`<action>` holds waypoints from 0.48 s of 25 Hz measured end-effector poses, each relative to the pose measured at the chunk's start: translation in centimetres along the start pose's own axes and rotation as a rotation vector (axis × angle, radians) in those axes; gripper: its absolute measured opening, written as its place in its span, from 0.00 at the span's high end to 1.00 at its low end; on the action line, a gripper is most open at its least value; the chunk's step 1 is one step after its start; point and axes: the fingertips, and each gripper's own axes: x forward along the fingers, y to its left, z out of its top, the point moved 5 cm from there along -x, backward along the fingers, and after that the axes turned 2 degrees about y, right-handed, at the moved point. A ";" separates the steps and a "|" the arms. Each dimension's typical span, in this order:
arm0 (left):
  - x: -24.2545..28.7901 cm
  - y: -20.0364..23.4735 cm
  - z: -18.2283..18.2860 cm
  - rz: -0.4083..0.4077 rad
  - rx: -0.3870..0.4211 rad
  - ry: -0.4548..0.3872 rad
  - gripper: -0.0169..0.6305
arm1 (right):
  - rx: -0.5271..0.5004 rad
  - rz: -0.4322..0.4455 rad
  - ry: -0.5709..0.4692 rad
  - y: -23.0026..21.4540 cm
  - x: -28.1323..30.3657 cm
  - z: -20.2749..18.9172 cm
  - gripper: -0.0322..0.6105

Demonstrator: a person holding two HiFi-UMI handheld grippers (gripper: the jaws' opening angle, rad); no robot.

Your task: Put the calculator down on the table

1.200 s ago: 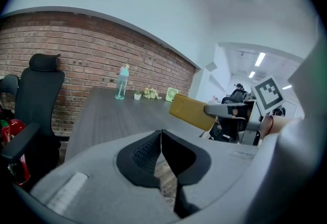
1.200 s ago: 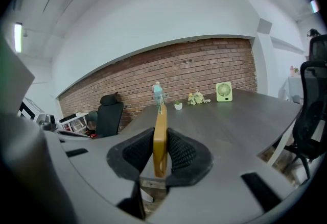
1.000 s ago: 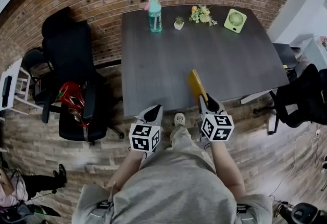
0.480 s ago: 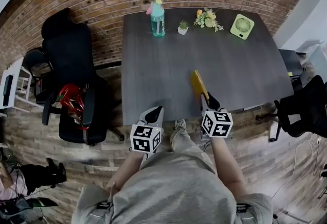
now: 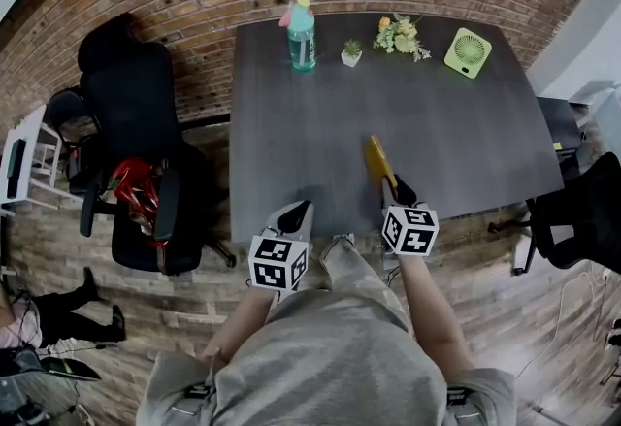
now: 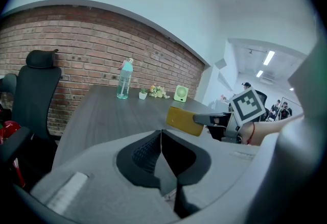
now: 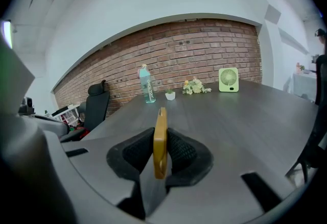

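Calculator point(image 5: 376, 159) on edge, clamped in right gripper point(image 5: 392, 184) over table point(image 5: 310, 114); left gripper point(image 5: 295, 212) clenched, empty.

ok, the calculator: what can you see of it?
The calculator is a thin, flat, mustard-yellow slab with rounded corners; it looks like plastic. It stands on edge, clamped at its near end between the right gripper jaws, and sticks forward over the near part of the dark table. It seems to be just above the tabletop, not on it. Only a plain face and the narrow edge show, no keys or display.
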 end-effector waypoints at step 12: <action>0.8 0.0 -0.1 0.006 -0.002 0.011 0.95 | -0.005 -0.004 0.047 -0.9 1.7 -1.6 0.82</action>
